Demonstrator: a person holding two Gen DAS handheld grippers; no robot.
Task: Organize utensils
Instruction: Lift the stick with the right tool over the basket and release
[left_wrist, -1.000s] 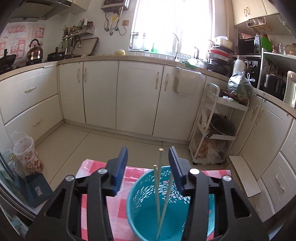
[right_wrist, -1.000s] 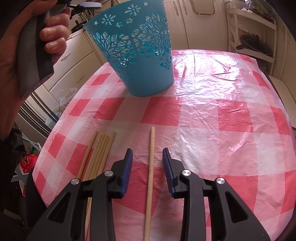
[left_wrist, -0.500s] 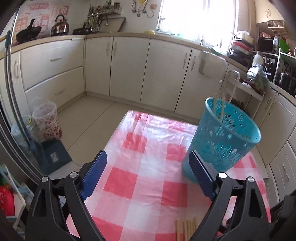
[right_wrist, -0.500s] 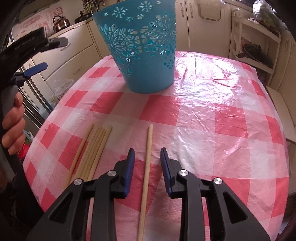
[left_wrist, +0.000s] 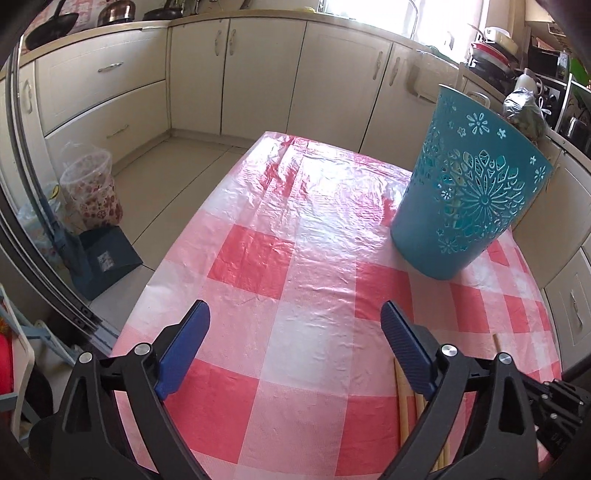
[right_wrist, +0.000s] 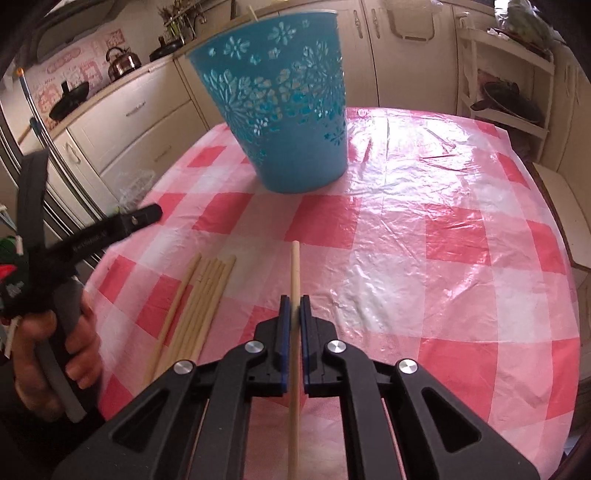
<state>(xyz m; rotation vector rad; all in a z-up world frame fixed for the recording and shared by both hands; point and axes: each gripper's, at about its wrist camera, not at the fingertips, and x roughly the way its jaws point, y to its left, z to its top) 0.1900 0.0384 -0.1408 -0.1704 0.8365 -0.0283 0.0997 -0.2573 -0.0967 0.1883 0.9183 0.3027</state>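
A teal cut-out basket (right_wrist: 280, 107) stands on the red-and-white checked table (right_wrist: 443, 236); it also shows in the left wrist view (left_wrist: 469, 192). My right gripper (right_wrist: 294, 301) is shut on a single wooden chopstick (right_wrist: 294, 266) that lies along the table. Several more chopsticks (right_wrist: 199, 306) lie in a bundle to its left, and their ends show in the left wrist view (left_wrist: 402, 402). My left gripper (left_wrist: 295, 321) is wide open and empty above the table's near part; it also shows in the right wrist view (right_wrist: 122, 225).
Cream kitchen cabinets (left_wrist: 258, 74) run round the room. A floral bin (left_wrist: 90, 192) and a dark box (left_wrist: 107, 258) stand on the floor left of the table. A white rack (right_wrist: 509, 96) stands beyond the table's far right edge.
My right gripper has closed on the single chopstick. My left gripper has drawn back from above the basket, opened wider and come down low over the table's near side.
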